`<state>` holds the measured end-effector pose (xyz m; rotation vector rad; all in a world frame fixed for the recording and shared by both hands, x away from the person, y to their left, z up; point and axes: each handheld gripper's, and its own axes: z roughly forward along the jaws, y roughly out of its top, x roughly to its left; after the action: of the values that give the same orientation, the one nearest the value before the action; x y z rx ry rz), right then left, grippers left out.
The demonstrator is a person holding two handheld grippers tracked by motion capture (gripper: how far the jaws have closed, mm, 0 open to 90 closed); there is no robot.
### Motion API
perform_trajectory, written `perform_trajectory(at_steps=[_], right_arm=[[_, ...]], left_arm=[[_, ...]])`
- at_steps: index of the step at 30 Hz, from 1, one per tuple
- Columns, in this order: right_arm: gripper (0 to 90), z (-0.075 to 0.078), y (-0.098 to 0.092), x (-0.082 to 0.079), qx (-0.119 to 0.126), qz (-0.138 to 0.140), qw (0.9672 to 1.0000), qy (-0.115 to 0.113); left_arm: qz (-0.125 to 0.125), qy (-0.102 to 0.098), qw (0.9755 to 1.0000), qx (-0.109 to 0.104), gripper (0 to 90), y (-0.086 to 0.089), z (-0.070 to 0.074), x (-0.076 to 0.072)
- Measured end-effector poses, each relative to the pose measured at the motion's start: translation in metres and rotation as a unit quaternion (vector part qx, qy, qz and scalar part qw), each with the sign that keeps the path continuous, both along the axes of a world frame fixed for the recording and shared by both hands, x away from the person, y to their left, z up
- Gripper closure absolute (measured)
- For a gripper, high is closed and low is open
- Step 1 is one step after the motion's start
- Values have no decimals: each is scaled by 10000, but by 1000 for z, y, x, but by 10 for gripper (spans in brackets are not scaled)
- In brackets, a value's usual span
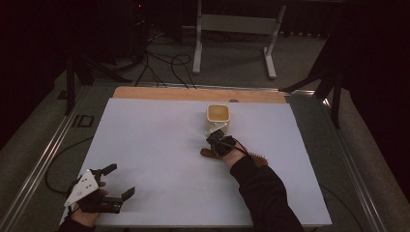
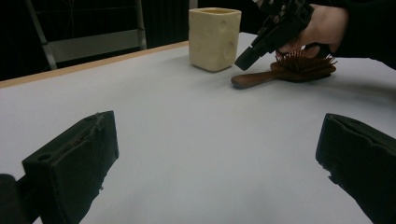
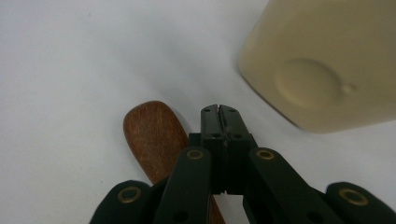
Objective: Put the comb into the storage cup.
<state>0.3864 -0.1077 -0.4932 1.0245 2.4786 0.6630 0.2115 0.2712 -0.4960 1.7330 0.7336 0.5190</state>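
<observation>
So from the high view, the right gripper (image 1: 218, 140) sits mid-surface, hovering right over the handle end of a wooden hairbrush (image 1: 209, 153) that lies flat on the white surface (image 1: 154, 145). A cream square cup (image 1: 218, 115) stands just behind it, near the far edge. The left gripper (image 1: 117, 181) rests at the near left corner, jaws spread wide with nothing between them.

Left gripper view: its two black jaws stand far apart over bare surface. Farther off you can see the hairbrush (image 2: 280, 73) lying bristles up, handle pointing toward the cup (image 2: 214, 38), and the right gripper (image 2: 247, 58) angled down above the handle, tips together. The cup stands upright, just beside the brush handle but not touching it.

Right gripper view: jaws pressed fully together, tip to tip (image 3: 219, 114), and holding nothing. The brown handle (image 3: 156, 140) lies just to the left of the closed tips and runs under the linkage. The cup (image 3: 327, 65) is near, up to the right.
</observation>
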Motion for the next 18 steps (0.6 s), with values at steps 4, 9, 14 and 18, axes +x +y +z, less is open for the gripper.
perform_trajectory(at_steps=[4, 9, 14, 18], right_arm=[[900, -4, 1, 0, -146, 48, 9999, 79], [900, -5, 1, -2, -173, 105, 9997, 167], [900, -6, 1, -7, -110, 210, 9994, 236], [900, -6, 0, -14, -55, 225, 9993, 301]], left_arm=[[-11, 8, 10000, 3, 0, 0, 0, 0], [-12, 5, 10000, 6, 0, 0, 0, 0], [-1, -6, 10000, -2, 0, 0, 0, 0], [-16, -17, 10000, 30, 0, 0, 0, 0]])
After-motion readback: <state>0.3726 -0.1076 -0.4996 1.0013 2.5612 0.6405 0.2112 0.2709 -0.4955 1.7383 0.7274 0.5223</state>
